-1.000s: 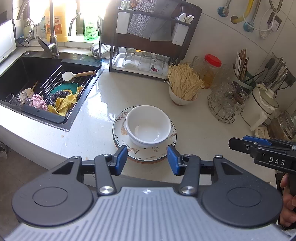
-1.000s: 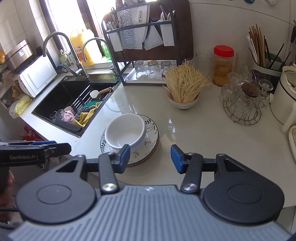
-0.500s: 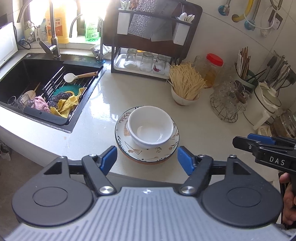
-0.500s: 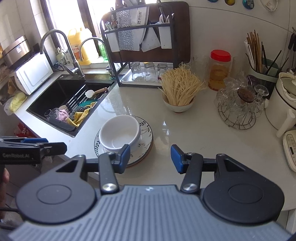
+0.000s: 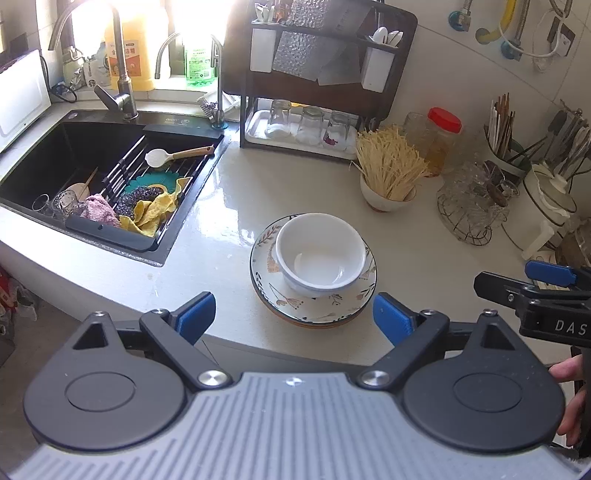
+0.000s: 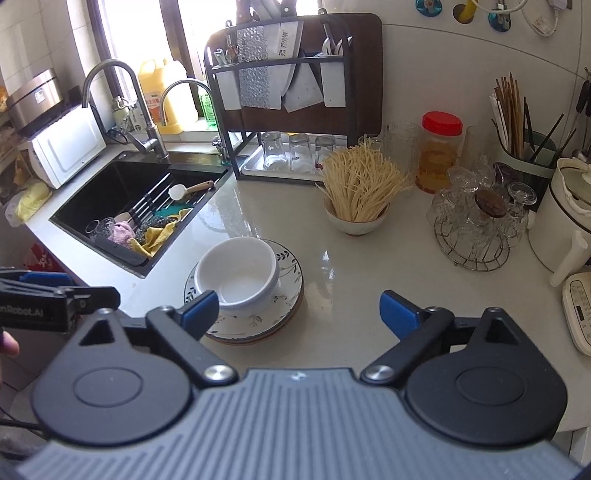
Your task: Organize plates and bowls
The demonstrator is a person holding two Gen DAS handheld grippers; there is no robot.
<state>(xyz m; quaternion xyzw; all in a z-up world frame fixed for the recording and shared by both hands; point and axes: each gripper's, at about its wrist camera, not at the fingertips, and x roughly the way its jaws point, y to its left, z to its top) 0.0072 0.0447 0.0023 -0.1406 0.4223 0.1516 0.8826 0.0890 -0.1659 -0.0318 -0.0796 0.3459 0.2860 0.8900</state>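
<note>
White ceramic bowl [image 5: 320, 254] sits on patterned plate stack [image 5: 314, 302], near counter edge. Left gripper [image 5: 293, 314] and right gripper [image 6: 298, 312]: jaws opening wide, nothing between them.

You face a pale glossy tabletop [image 5: 303, 192] that curves round a kitchen corner. Far left a black sink [image 5: 74, 155] sits under a sunlit window [image 6: 192, 33], which glares brightly. A dark rack [image 6: 295, 96] stands at the far wall; white tiles [image 6: 461, 66] cover the right.
</note>
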